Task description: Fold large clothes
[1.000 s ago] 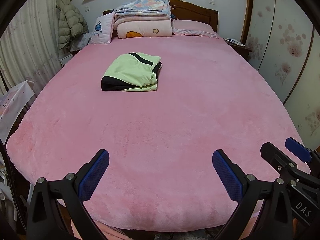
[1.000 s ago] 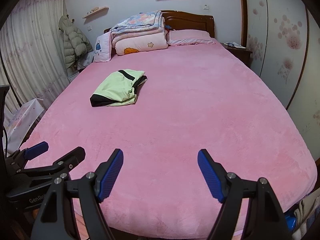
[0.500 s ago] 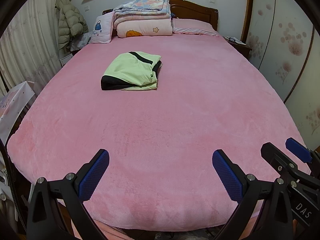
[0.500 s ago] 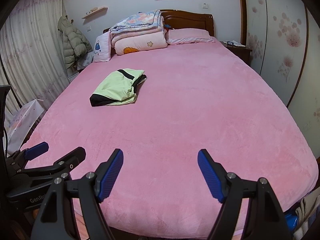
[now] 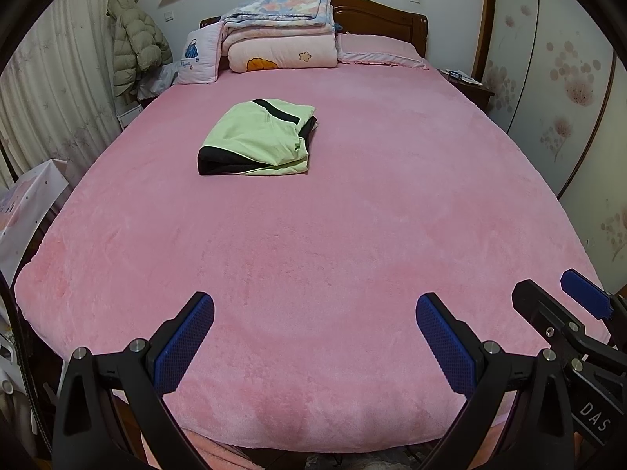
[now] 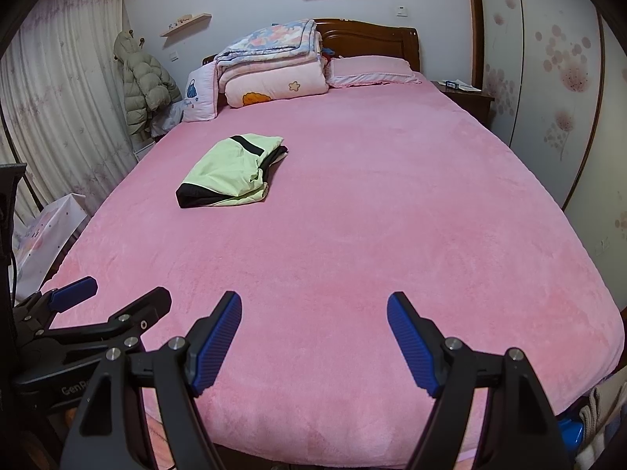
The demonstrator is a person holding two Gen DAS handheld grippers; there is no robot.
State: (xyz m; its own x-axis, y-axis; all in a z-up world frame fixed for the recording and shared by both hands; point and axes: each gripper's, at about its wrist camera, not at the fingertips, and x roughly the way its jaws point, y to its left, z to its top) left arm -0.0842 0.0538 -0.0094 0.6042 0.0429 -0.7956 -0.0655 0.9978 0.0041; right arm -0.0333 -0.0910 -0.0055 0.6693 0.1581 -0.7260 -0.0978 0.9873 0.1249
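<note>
Garment: green-and-black folded garment (image 5: 256, 139), lying on the bed's far left half, well apart from both grippers.
Bed (image 5: 352, 235): pink cover; stacked quilts (image 5: 280, 35) and pillow (image 5: 376, 49) at the headboard.
Left gripper (image 5: 313, 337): spread, nothing between the jaws.
Right gripper (image 6: 313, 337): spread, nothing between the jaws.

Pale green garment (image 5: 256, 139) with black bands, folded on a plain pink bed (image 5: 352, 235). Far end: floral quilt (image 5: 280, 9) in blues and pinks, pink blanket (image 5: 282, 55) with an orange motif. Olive coat (image 5: 137, 47) far left. Blue pads (image 6: 215, 342) on black claws.
</note>
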